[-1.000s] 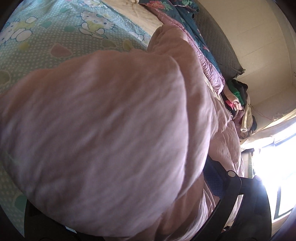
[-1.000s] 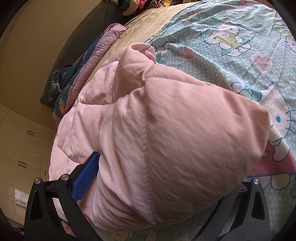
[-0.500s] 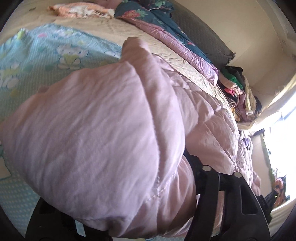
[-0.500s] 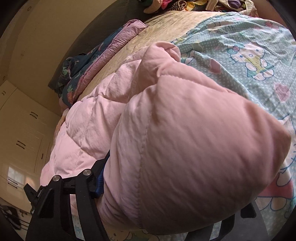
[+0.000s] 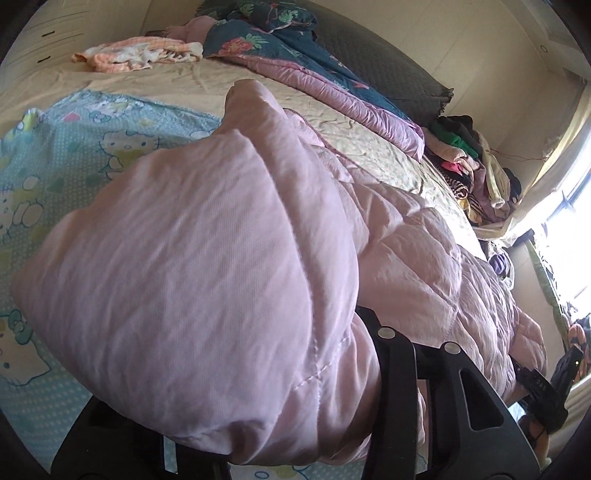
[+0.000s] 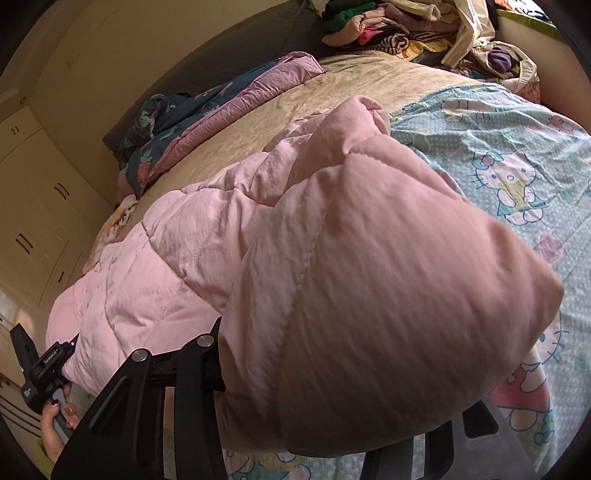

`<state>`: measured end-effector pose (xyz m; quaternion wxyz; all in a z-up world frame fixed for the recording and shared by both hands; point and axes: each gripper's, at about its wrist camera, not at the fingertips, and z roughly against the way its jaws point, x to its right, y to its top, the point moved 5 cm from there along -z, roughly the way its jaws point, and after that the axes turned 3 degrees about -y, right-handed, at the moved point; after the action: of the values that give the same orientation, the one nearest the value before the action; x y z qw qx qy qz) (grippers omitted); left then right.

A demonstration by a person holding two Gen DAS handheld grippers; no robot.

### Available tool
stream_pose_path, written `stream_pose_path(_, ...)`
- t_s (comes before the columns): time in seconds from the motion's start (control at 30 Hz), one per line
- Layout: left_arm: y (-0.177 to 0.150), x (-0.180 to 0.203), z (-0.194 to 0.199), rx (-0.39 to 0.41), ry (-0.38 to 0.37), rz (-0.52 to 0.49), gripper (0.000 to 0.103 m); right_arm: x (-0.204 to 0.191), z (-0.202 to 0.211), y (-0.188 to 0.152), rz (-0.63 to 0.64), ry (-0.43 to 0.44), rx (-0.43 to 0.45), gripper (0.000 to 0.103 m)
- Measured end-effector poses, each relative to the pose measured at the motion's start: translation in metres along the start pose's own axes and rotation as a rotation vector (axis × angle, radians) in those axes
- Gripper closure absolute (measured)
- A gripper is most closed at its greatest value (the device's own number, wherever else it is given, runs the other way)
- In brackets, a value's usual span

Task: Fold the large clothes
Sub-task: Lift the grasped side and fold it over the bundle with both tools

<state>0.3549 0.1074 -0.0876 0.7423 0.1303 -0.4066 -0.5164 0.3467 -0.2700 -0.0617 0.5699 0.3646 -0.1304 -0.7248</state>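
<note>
A large pink quilted jacket point(image 5: 207, 266) lies across the bed, and each gripper holds one end of its near edge. My left gripper point(image 5: 258, 435) is shut on a thick bunched fold that fills the view and hides its fingertips. My right gripper point(image 6: 332, 424) is shut on another fold of the same jacket point(image 6: 369, 295). The jacket's body stretches between the two grippers, lifted a little off the bed. The right gripper also shows at the far right of the left wrist view point(image 5: 546, 391), and the left gripper with the hand on it at the lower left of the right wrist view point(image 6: 40, 373).
A Hello Kitty sheet point(image 5: 92, 147) point(image 6: 517, 173) covers the near bed, with a beige bedspread point(image 5: 207, 81) behind. A floral quilt point(image 5: 295, 62) lies by the dark headboard point(image 5: 384, 62). A clothes pile point(image 6: 406, 29) sits at one side, an orange-white garment point(image 5: 136, 55) at the other, and wardrobe doors point(image 6: 33, 206) beyond.
Both grippers have lifted and tilted with the jacket in them, so more of the bed, the headboard and the clothes pile shows. The jacket's body now spreads out between them.
</note>
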Motion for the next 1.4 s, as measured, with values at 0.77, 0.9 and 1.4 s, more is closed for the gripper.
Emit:
stream_pose_path(0.77, -0.015, 0.024, 0.092, 0.033, -0.02, -0.09, 0.072, -0.053, 0.111, -0.025, 0.236, 0.018, 0.07, 0.07)
stream_pose_path(0.9, -0.029, 0.02, 0.106, 0.023, -0.02, -0.087, 0.071, -0.052, 0.128, -0.042, 0.24, 0.015, 0.068, 0.07)
stream_pose_path(1.4, -0.091, -0.008, 0.135, 0.004, -0.012, -0.099, 0.065, -0.029, 0.146, -0.112, 0.22, -0.023, 0.022, 0.068)
